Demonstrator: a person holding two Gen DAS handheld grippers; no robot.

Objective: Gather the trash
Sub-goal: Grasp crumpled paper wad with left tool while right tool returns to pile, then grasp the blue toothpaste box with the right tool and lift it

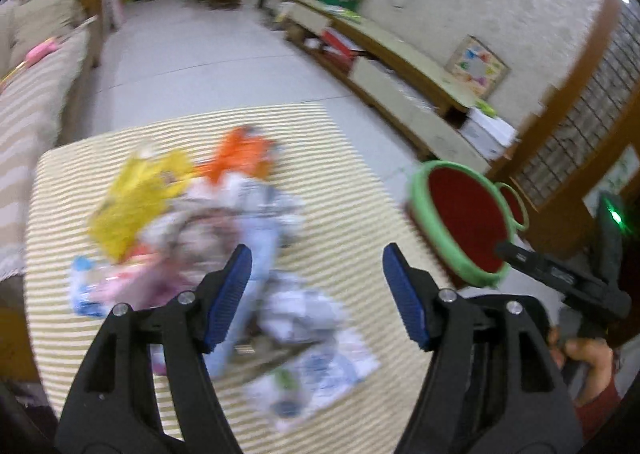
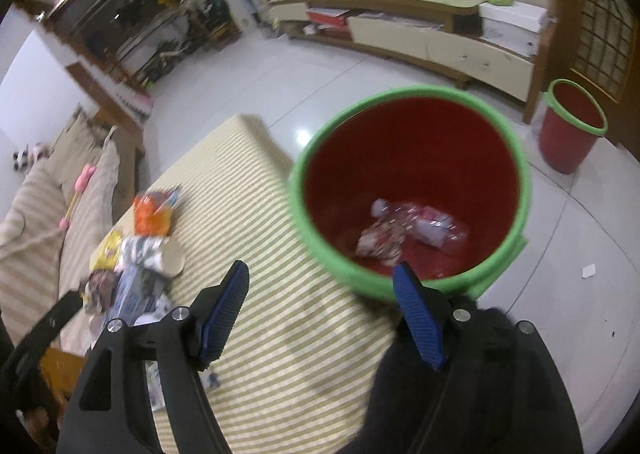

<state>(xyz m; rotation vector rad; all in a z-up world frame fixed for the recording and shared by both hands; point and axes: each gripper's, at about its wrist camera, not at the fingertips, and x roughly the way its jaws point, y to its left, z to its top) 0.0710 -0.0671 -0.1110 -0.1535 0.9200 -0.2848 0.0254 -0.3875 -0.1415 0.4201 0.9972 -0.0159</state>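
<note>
Crumpled wrappers heaped on table

Striped table — wrapper pile

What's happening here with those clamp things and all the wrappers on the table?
A person is clearing trash off a striped table with a hand-held gripper in each hand. The left hand-held gripper is open and empty above a pile of wrappers. The right hand-held gripper is open and empty beside a red bin with a green rim, which already holds some crumpled wrappers. Most of the trash remains on the table.
</note>
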